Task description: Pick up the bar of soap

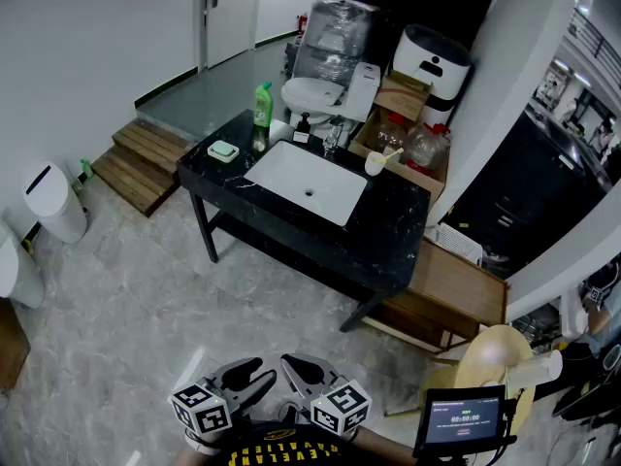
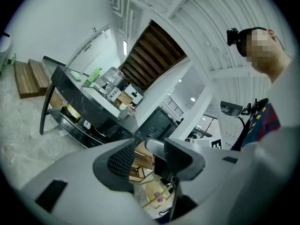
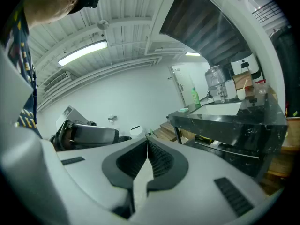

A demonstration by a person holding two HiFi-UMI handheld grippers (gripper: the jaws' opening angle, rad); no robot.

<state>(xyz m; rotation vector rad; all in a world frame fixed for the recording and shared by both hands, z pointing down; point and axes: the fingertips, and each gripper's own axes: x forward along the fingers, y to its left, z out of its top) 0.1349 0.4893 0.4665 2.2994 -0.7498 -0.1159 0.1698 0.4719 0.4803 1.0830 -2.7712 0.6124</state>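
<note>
I have both tools low and close to my body at the bottom edge of the head view, side by side, tips forward toward the black tabletop [image 1: 388,223], which stands well apart across the marble floor [image 1: 126,309].

The left tongs [image 1: 254,375] sit on the left with their marker cube turned outward. In the left gripper view they are rolled to one side, so the room appears slanted. The left tongs [image 2: 147,161] are spread, with clear space and nothing between the ribbed pad [image 2: 122,161] and the opposite jaw.

Just beside them, the right tongs [image 1: 296,372] angle slightly inward. In the right gripper view the right tongs [image 3: 147,146] are pressed together at the tips, with nothing between them.

On the tabletop, the bar of soap [image 1: 223,150] lies pale green in a small dish at the far left corner. The green bottle [image 1: 262,105] stands near it, behind and to the right. The white basin [image 1: 309,183] is further right.
</note>
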